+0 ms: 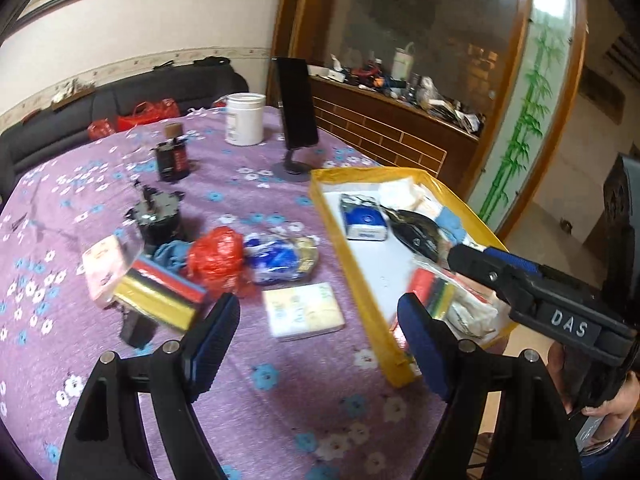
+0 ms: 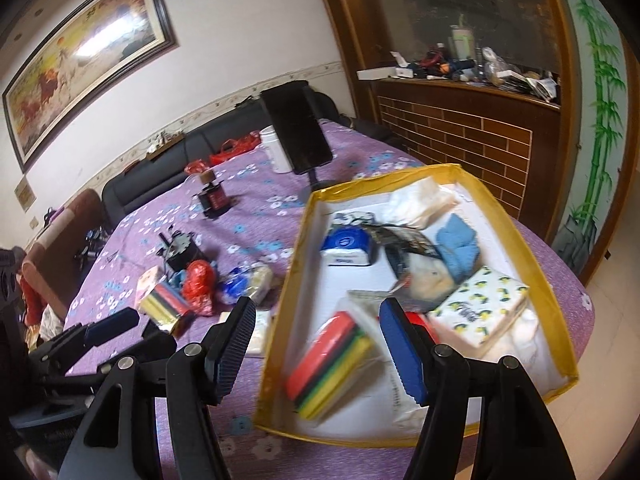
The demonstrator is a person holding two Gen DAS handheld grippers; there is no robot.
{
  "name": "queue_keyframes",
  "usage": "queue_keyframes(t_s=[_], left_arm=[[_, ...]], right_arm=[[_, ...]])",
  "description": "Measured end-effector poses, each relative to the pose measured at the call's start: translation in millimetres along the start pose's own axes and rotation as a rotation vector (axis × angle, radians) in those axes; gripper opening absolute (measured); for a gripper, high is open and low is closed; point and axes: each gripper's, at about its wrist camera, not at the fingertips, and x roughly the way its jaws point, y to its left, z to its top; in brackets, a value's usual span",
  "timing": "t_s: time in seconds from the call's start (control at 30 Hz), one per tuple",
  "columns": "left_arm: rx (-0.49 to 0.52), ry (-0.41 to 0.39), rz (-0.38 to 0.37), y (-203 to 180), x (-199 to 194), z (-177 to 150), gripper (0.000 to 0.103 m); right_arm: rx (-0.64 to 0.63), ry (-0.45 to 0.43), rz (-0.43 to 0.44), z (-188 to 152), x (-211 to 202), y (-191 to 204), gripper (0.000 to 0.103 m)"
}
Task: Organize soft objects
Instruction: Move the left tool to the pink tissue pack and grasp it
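1. The pack of sponges (image 1: pixel 160 300), striped yellow, green and red, lies at the left of the loose pile on the purple cloth (image 1: pixel 280 408), with a small black thing touching its near end. A careless grab here could drag that hard piece along, which has no place among the soft goods.
2. The red plastic bag (image 1: pixel 218 260) and the blue-and-white packet (image 1: pixel 272 260) lie touching. Crinkled film is slippery, so a shallow pinch could slide off or lift both at once.
3. The left gripper (image 1: pixel 316 344) stands wide open and empty above the tissue pack (image 1: pixel 304 312). The pack lies flat, so the tips could scrape the cloth and rumple it.
4. The yellow-rimmed tray (image 2: pixel 516 216) already holds a second sponge pack (image 2: pixel 332 364), tissues and a blue cloth (image 2: pixel 456 244). It is crowded, so new items may ride up over the low rim.
5. The right gripper (image 2: pixel 320 344), also open and empty, hovers over the tray's near edge. It could snag the rim and shift the tray.
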Motion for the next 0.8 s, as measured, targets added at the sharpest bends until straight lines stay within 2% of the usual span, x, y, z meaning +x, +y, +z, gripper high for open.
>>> queue_keyframes(t_s=[0.27, 0.43, 0.6, 0.8], left_arm=[[-0.07, -0.003, 0.03, 36, -7, -2, 0.08], [-0.122, 0.024, 0.062, 63, -7, -8, 0.08], [-0.241, 0.078, 0.081, 105, -2, -16, 0.08], [-0.359, 0.096, 0.158, 146, -8, -16, 0.08]], right_arm=[[-0.051, 0.038, 0.03, -5, 11, 28, 0.069], [-0.097, 0.064, 0.052, -14, 18, 46, 0.069], [-0.136, 0.104, 0.095, -26, 30, 65, 0.069], [-0.222, 0.166, 0.182, -55, 53, 99, 0.069]])
